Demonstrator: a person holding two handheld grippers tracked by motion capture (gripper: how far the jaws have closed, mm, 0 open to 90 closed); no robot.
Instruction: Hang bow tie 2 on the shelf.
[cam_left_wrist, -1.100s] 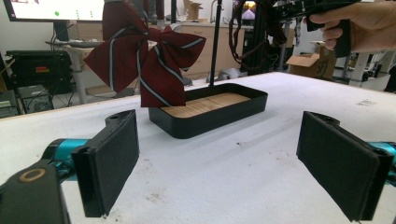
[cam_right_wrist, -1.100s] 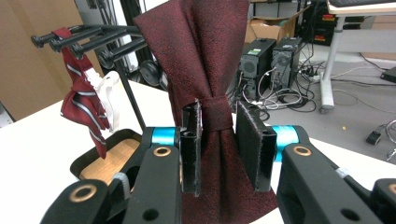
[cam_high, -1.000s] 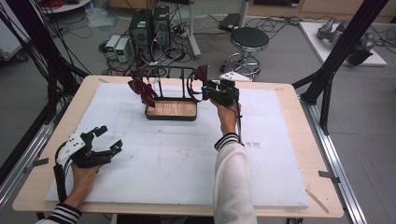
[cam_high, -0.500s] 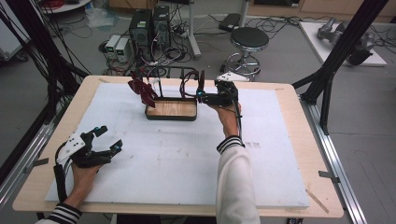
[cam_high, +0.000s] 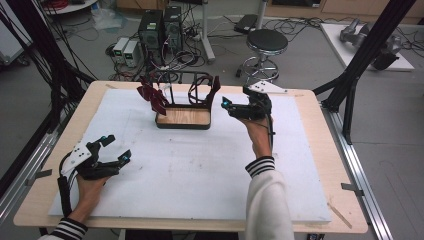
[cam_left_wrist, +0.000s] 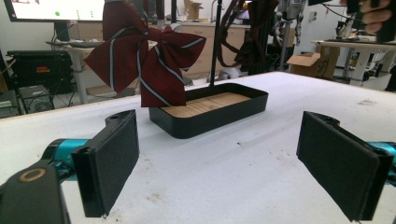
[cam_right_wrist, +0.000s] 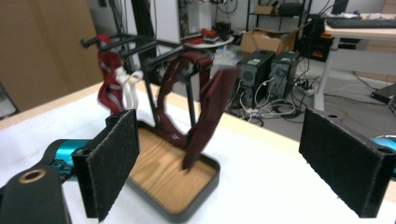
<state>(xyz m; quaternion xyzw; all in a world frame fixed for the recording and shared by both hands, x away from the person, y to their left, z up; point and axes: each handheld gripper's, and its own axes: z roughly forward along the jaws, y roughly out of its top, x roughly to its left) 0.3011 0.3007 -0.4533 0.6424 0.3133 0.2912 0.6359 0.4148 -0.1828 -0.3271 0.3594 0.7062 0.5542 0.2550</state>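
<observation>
A black rack with a wooden-floored tray (cam_high: 182, 118) stands at the far middle of the white mat. A striped dark red bow tie (cam_high: 152, 97) hangs from its left end, and a dark red looped strap (cam_high: 207, 90) from its right end. My right gripper (cam_high: 227, 106) hovers just right of the rack, apart from the strap (cam_right_wrist: 205, 112). Its jaws have just been opening and nothing is between them. My left gripper (cam_high: 116, 147) rests open at the mat's front left, facing the bow tie (cam_left_wrist: 144, 60) and tray (cam_left_wrist: 210, 109) from a distance.
The white mat (cam_high: 200, 170) covers most of the wooden table (cam_high: 320, 150). Behind the table stand a stool (cam_high: 266, 42) and computer cases (cam_high: 160, 30) on the floor. Black frame posts (cam_high: 365, 55) rise at both sides.
My right gripper has opened and drawn back to the right, away from the rack's right end, leaving the dark red strap hanging there. The left gripper has not moved.
</observation>
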